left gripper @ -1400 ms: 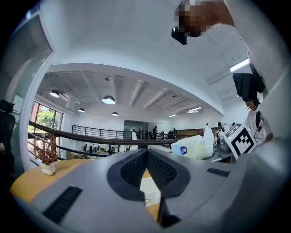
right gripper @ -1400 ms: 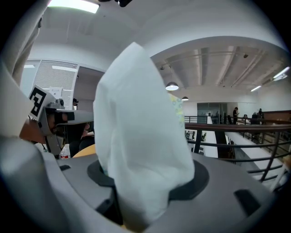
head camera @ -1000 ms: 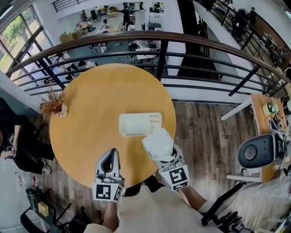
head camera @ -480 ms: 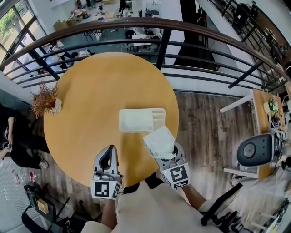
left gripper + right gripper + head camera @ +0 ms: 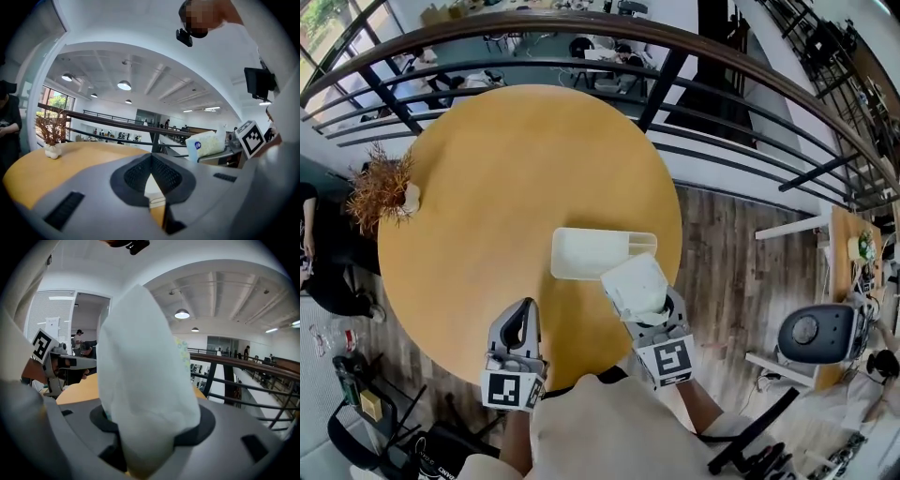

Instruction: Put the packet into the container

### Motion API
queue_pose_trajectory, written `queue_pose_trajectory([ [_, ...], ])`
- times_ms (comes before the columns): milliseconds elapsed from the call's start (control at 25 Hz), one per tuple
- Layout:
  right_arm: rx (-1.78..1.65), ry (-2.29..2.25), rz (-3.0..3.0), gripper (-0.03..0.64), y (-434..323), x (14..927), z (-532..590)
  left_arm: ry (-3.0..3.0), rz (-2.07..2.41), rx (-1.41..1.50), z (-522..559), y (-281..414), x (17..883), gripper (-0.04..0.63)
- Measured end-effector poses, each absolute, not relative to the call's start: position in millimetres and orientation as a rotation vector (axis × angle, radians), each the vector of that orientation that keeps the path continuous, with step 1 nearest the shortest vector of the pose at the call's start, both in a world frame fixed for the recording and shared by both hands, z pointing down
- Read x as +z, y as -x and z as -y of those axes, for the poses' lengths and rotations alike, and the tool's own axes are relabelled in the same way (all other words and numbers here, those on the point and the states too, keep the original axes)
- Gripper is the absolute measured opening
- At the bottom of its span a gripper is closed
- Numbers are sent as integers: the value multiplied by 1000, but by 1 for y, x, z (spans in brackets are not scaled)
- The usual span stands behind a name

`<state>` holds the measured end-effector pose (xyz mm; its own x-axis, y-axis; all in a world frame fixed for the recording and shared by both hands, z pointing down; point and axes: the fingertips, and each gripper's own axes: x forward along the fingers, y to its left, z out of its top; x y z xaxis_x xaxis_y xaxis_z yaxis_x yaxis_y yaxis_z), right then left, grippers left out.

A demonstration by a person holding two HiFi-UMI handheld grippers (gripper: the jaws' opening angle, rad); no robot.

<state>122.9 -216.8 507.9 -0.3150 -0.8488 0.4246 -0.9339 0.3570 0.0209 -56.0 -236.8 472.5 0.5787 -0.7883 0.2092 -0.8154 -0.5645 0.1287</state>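
Right hand-held gripper (tilted slightly down) clamps the packet.

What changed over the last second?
The right tongs, shut on the tissue packet, carried it slightly toward the white container; in the head view its corner now overlaps the container's near-right rim. Nothing taken or released. The left tongs stay shut and empty; the container sits unmoved on the round table.

Head view looks down; gripper views skim table.
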Motion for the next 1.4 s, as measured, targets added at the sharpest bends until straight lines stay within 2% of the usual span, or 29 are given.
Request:
queue_pose_trajectory([
  [240,109,-1407,2286,290,-114,499,250,-2535,1390,185,244,75,472,5],
  [400,177,-1342,2279,290,-109,510,262,-2481,1454,161,242,92,473,5],
  [720,3,-1002,2233,290,-90,544,287,-2410,1535,133,242,112,475,5],
  [1400,-88,-446,2049,290,-62,621,294,-2350,1619,118,238,130,475,6],
])
